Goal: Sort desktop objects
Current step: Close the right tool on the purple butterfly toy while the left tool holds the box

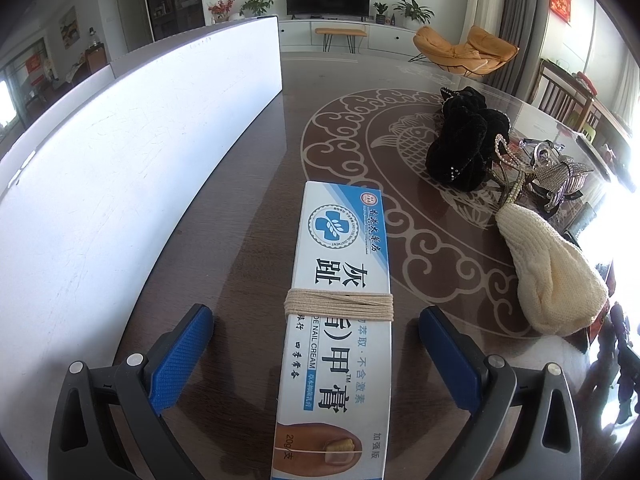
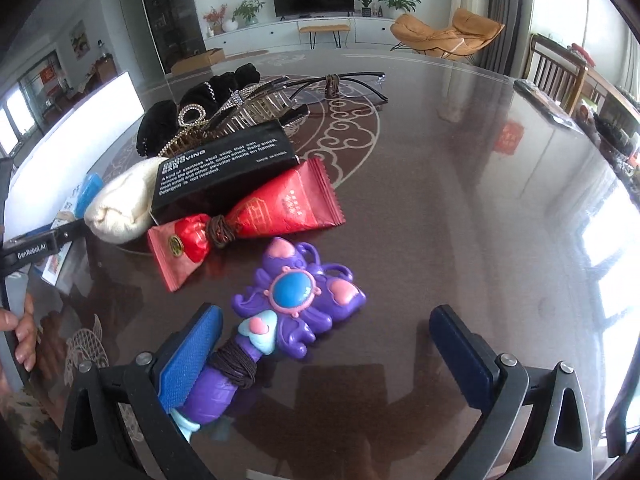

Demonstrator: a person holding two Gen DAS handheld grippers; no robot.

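My left gripper (image 1: 316,344) is spread wide around the cream box (image 1: 336,320), not touching it. My right gripper (image 2: 326,354) is spread too, the purple toy (image 2: 296,312) against its left finger (image 2: 188,356).

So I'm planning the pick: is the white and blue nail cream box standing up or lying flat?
Lying flat: the white and blue nail cream box rests lengthwise on the dark table, printed face up.
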